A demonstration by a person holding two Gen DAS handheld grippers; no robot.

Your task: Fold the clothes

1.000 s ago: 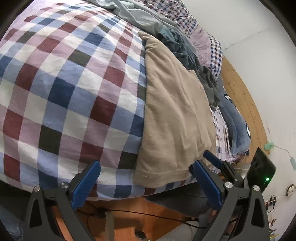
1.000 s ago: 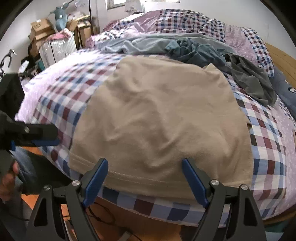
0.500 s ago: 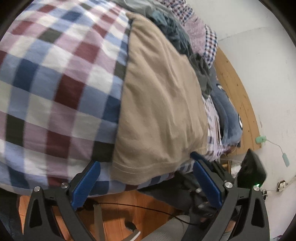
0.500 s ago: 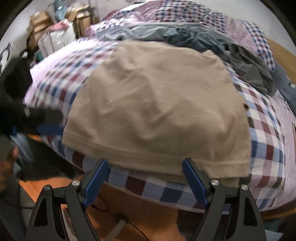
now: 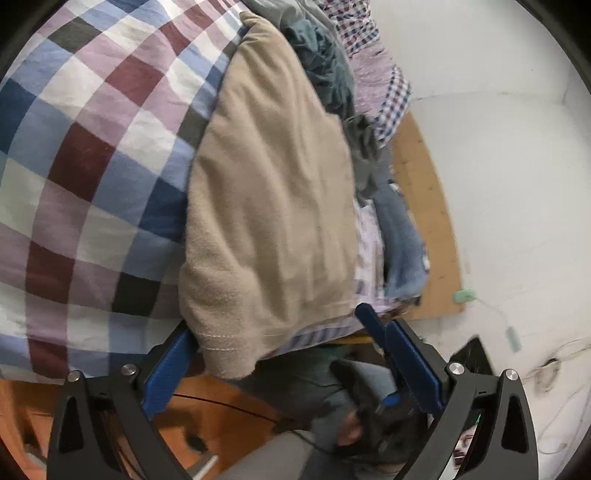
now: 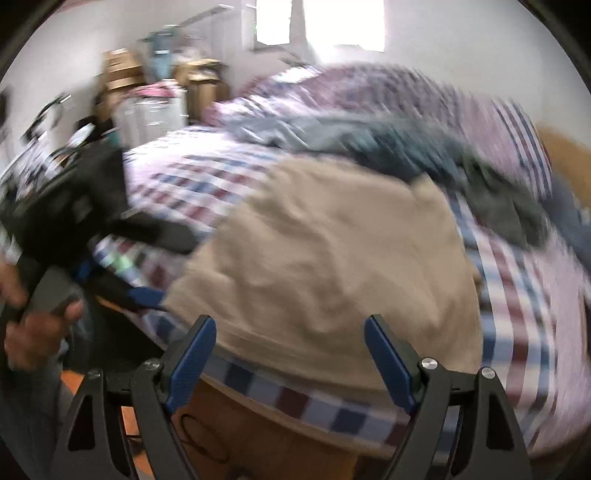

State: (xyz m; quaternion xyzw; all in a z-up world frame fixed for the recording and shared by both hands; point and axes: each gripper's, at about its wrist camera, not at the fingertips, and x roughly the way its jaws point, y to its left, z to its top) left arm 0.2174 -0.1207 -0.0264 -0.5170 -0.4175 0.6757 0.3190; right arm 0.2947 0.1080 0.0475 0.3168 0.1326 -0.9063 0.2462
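We're in a bedroom, looking over a bed under a checked duvet [image 5: 92, 155] in blue, maroon, lilac and white, with a white wall [image 5: 498, 166] and a wooden headboard [image 5: 424, 206] off to the side. In our right wrist view, blurred by motion, a bright window [image 6: 332, 22] sits at the back with cardboard boxes [image 6: 122, 72] stacked near it.

Here is the garment: a beige T-shirt [image 5: 269, 192] lies flat on the duvet, its stitched hem at the near edge of the bed, and one hem corner droops over that edge. Behind it we see a heap of dark teal and grey clothes [image 5: 325, 74], touching its far end.

Our left gripper [image 5: 280, 354] has its blue-padded fingers [image 5: 168, 369] spread wide, and that hanging hem corner sits between them. The left-hand pad is just beside the fabric; we cannot tell whether it touches. Nothing is pinched.

Our right gripper [image 6: 291, 354] is also spread wide, poised at the bed's edge, with the shirt's hem [image 6: 295, 347] just beyond the tips. It holds nothing.

From the right wrist view we also catch the left gripper at the shirt's corner, with the person's hand [image 6: 37, 321] wrapped round its black handle. Below the bed, orange-brown wooden floor [image 5: 207, 417] shows, with a thin black cable [image 5: 229, 404] lying across it.
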